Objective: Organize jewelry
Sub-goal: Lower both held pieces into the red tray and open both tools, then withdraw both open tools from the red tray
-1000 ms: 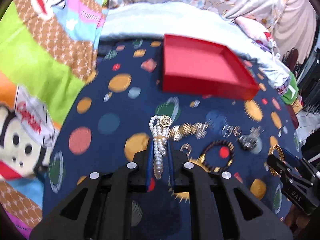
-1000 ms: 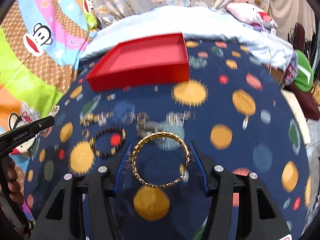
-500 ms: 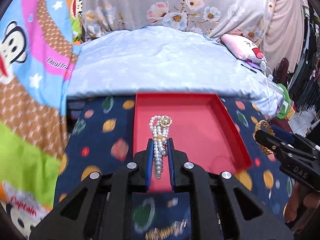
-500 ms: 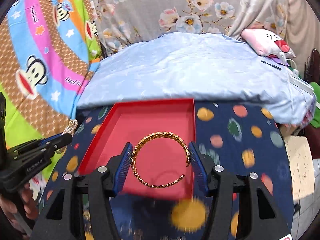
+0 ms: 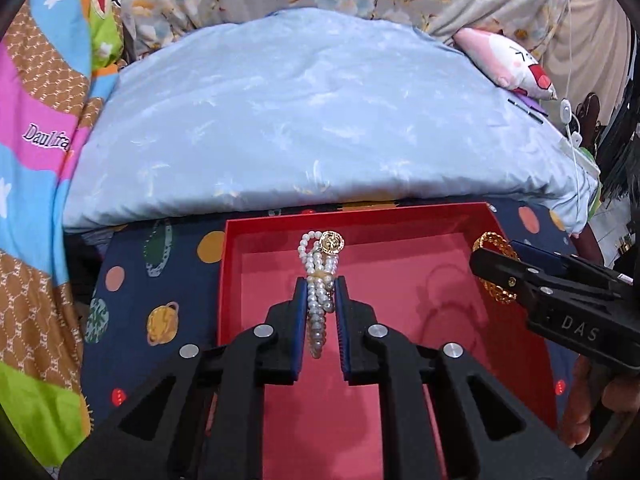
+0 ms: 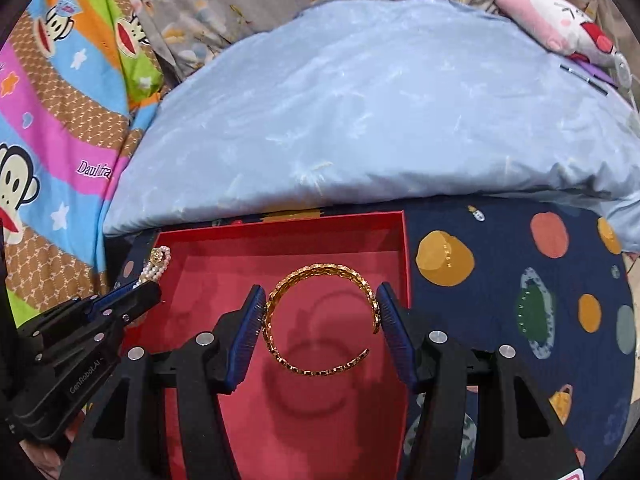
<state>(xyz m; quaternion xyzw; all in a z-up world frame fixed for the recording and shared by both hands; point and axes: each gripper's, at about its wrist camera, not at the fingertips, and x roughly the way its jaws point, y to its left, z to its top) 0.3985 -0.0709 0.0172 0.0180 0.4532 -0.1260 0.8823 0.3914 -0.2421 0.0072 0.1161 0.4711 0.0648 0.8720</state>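
Bangle (image 6: 320, 320) between hand-held gripper (image 6: 322, 312) pads

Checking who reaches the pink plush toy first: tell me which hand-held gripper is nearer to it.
Right. The right hand-held gripper holds the gold bangle over the red tray's right half, on the pink plush toy's side; the left hand-held gripper, gripping the pearl bracelet, is over the tray's left half.

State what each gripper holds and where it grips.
Left gripper: pearl bracelet, pinched mid-loop. Right gripper: gold cuff bangle, clamped across its opposite sides.
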